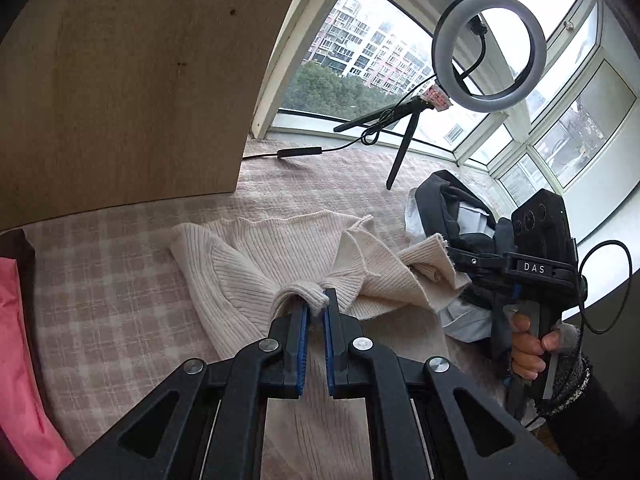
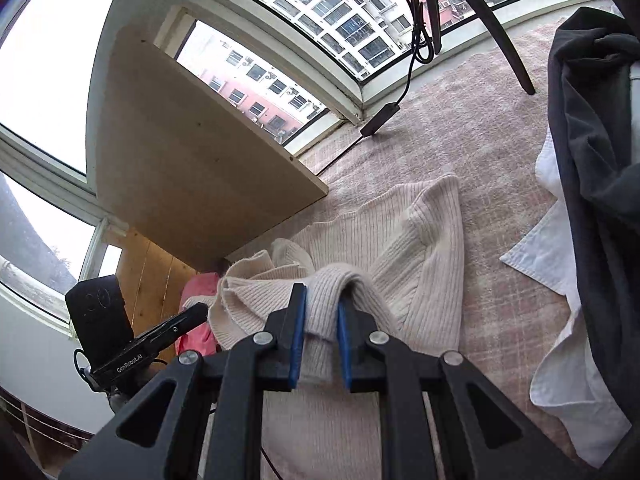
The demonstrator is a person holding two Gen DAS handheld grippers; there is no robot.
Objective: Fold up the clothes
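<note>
sweater: one cream ribbed sweater [image 1: 256, 264] is spread on the pink checked cover [image 1: 100, 288], partly lifted at the near edge.
left tool: the left tool [image 1: 316, 308] is pressed together on a thin bunch of the knit.
right tool: the right tool [image 2: 322, 312] is pinching a thicker fold of the same sweater.
handling: judged light, soft and stretchy; sagging between the two holds is likely, so edges or corners are best taken.
other clothes: one dark garment [image 2: 592, 128] and one white shirt [image 2: 560, 360] are heaped just beside it.
count: two tools, one ring light [image 1: 490, 52], one wooden board [image 1: 120, 88].
</note>
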